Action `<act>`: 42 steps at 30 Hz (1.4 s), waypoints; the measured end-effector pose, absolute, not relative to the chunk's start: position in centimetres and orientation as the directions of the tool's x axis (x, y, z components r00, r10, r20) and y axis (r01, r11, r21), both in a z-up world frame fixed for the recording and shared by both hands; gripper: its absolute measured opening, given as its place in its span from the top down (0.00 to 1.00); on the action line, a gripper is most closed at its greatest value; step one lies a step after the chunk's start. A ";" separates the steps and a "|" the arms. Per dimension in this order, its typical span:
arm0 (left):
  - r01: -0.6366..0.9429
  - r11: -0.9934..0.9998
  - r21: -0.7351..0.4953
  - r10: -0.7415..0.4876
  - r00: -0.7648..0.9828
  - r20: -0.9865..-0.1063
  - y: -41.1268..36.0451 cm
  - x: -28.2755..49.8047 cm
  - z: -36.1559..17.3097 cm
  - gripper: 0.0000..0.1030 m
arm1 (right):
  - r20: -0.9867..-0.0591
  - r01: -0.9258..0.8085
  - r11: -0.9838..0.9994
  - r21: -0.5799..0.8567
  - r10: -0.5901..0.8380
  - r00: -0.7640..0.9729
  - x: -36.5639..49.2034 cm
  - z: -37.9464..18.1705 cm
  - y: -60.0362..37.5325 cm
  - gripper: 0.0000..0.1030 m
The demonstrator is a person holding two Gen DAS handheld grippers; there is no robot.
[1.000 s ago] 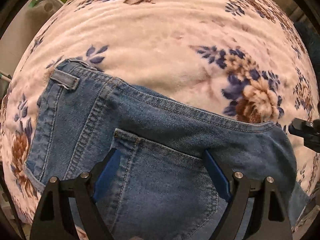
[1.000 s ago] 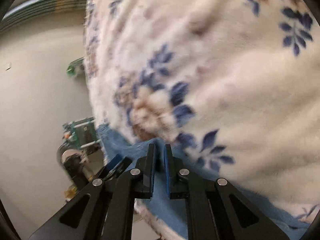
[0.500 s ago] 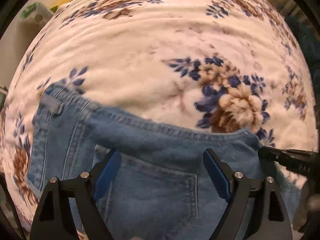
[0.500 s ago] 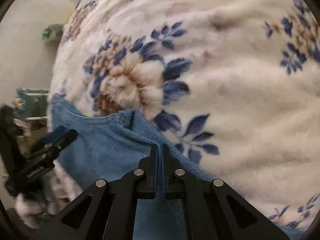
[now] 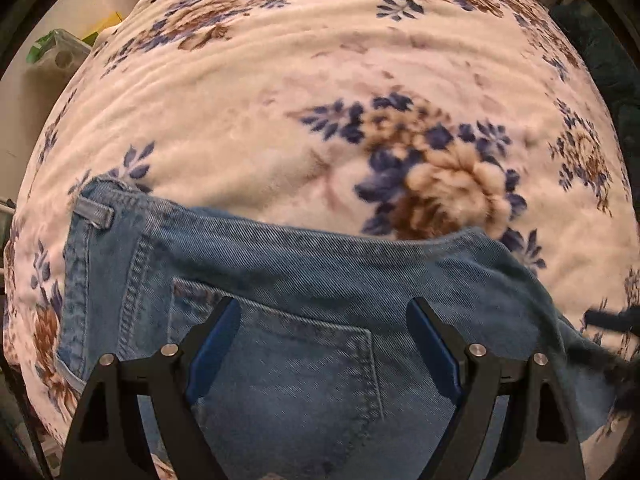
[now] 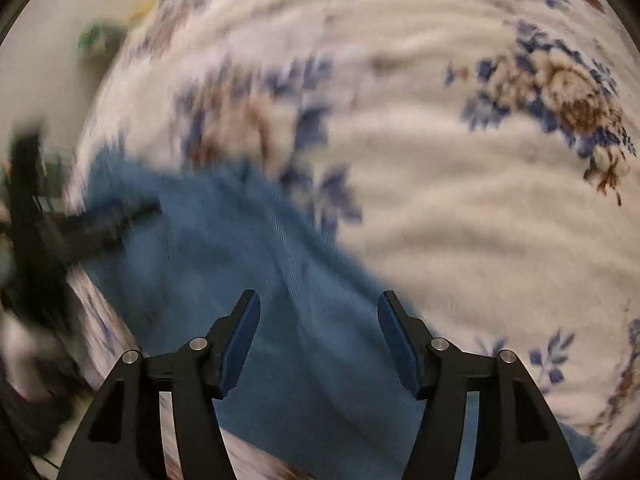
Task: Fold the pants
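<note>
Blue denim pants [image 5: 280, 300] lie on a floral fleece blanket [image 5: 280, 100], back pocket and waistband facing up. My left gripper [image 5: 324, 320] points down over the back pocket, open, its pads apart from the cloth. In the right wrist view the pants [image 6: 248, 272] show as a blurred blue fold beneath my right gripper [image 6: 318, 310], whose jaws are opening with nothing pinched between the pads. The right gripper's dark fingers [image 5: 612, 316] appear blurred at the right edge of the left wrist view; the left gripper's fingers [image 6: 108, 220] show at the left of the right wrist view.
The blanket [image 6: 460, 200] covers the whole bed-like surface, its edge dropping off at the left. A green and clear container [image 5: 56, 52] stands beyond the top left edge. Dark fabric [image 5: 608, 52] lies at the far right.
My right gripper let go of the denim edge it was pinching and rose, jaws spreading. The pants' right edge dropped onto the blanket. The left gripper drifted a little over the pocket.
</note>
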State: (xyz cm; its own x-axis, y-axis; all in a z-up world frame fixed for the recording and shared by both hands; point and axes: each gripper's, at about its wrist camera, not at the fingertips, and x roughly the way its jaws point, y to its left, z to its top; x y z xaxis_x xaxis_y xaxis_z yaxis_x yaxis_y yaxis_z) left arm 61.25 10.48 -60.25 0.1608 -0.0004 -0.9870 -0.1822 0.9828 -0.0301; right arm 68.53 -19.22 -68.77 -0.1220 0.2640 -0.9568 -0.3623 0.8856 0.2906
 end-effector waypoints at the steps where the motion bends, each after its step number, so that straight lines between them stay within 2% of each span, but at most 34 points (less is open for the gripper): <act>1: -0.181 0.983 -0.033 -0.003 0.160 -0.987 10.2 61.0 -60.3 0.18 | -0.966 -0.397 0.881 0.258 0.223 -0.132 68.0 -69.1 -19.0 0.38; 3: -0.176 0.984 -0.034 -0.007 0.150 -0.989 9.6 60.8 -60.5 0.18 | -0.971 -0.420 0.878 0.229 0.178 -0.157 66.9 -70.7 -18.9 0.43; 5: -0.172 0.984 -0.037 -0.010 0.155 -0.988 9.3 60.8 -60.6 0.18 | -0.939 -0.286 0.898 0.335 0.295 -0.175 67.7 -70.9 -20.8 0.44; 7: -0.162 0.986 -0.026 0.000 0.159 -0.987 9.0 60.6 -60.5 0.18 | -0.937 -0.205 0.914 0.351 0.340 -0.086 68.7 -69.8 -23.4 0.44; 9: -0.159 0.987 -0.021 0.004 0.154 -0.988 8.9 60.7 -60.6 0.18 | -0.949 -0.239 0.919 0.313 0.313 -0.042 68.9 -69.3 -24.0 0.45; 10: -0.159 0.987 -0.019 0.005 0.149 -0.989 8.7 60.8 -60.8 0.18 | -0.954 -0.260 0.918 0.298 0.296 -0.048 68.8 -69.3 -24.0 0.53; 14: -0.170 0.985 -0.022 0.003 0.142 -0.990 8.6 60.4 -60.7 0.18 | -0.980 -0.422 0.886 0.194 0.160 -0.114 67.9 -71.5 -21.9 0.55; 16: -0.170 0.985 -0.025 0.000 0.145 -0.989 9.1 60.3 -60.9 0.18 | -0.985 -0.454 0.875 0.167 0.130 -0.111 67.1 -71.9 -21.3 0.95; 19: -0.163 0.986 -0.023 0.002 0.149 -0.989 9.5 58.8 -60.6 0.18 | -0.996 -0.437 0.895 0.092 0.091 -0.022 66.7 -71.0 -21.5 0.98; 24: -0.172 0.985 -0.018 0.009 0.156 -0.988 9.4 59.2 -60.1 0.18 | -0.995 -0.358 0.932 0.053 0.079 0.059 66.5 -70.3 -22.3 0.98; 29: -0.179 0.984 -0.019 0.009 0.155 -0.988 10.1 59.2 -59.9 0.18 | -0.989 -0.251 0.957 0.145 0.139 -0.040 68.0 -72.9 -23.6 0.97; 32: -0.174 0.984 -0.030 -0.001 0.167 -0.986 10.0 59.1 -59.1 0.18 | -0.976 -0.135 0.967 0.216 0.214 -0.031 68.8 -71.6 -25.8 0.81; 34: -0.166 0.985 -0.044 -0.015 0.173 -0.985 9.6 59.4 -58.5 0.18 | -0.981 -0.098 0.978 0.183 0.188 0.047 68.8 -69.4 -26.5 0.55; 35: -0.153 0.987 -0.049 -0.022 0.172 -0.985 9.1 59.7 -58.5 0.18 | -0.975 -0.096 0.976 0.197 0.205 0.083 68.5 -68.1 -26.4 0.50; 39: -0.084 0.996 0.016 0.030 0.167 -0.986 6.7 62.6 -59.6 0.18 | -0.951 -0.126 0.950 0.285 0.297 0.084 68.0 -67.0 -23.3 0.48; 42: -0.034 0.995 0.094 0.098 0.145 -0.985 5.4 64.8 -61.8 0.18 | -0.956 -0.162 0.949 0.271 0.285 0.068 68.0 -68.9 -20.3 0.48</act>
